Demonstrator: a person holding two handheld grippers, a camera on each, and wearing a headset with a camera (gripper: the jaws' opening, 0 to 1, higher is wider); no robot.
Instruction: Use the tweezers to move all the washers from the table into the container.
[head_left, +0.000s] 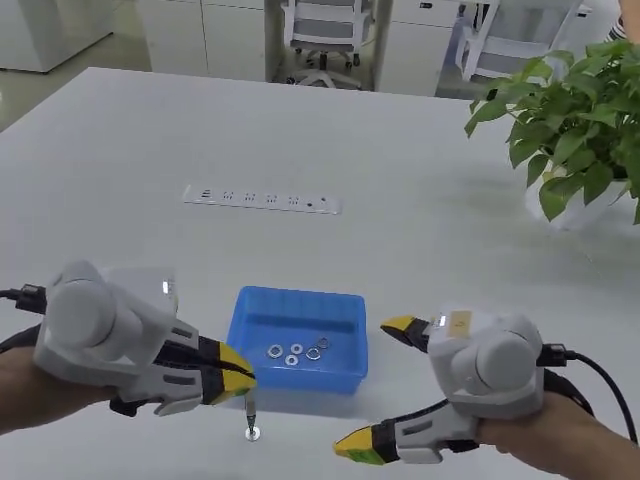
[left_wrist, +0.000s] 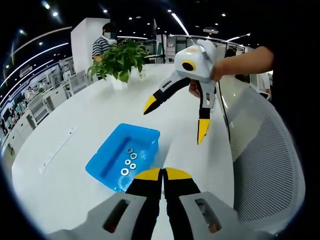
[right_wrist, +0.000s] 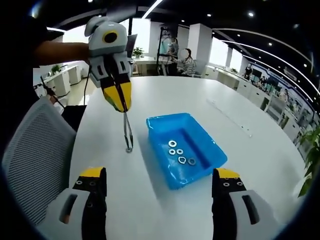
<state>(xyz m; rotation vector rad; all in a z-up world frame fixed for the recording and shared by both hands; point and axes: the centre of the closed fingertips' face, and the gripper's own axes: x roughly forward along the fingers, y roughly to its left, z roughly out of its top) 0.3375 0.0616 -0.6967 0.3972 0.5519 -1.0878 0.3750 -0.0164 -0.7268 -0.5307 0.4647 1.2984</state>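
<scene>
Blue container (head_left: 300, 378) holds five washers (head_left: 275, 351), loosely clustered.

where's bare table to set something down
Widest bare stretch: the table beyond the power strip. Also free between the strip and the blue container, and right of the container toward the potted plant. Crowded: the near edge, with the left gripper, tweezers, a washer and the open right gripper.

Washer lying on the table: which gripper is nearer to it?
Left. The left gripper sits just above the washer, shut on the tweezers whose tip reaches it. The right gripper is open, farther off to the side, by the container.
</scene>
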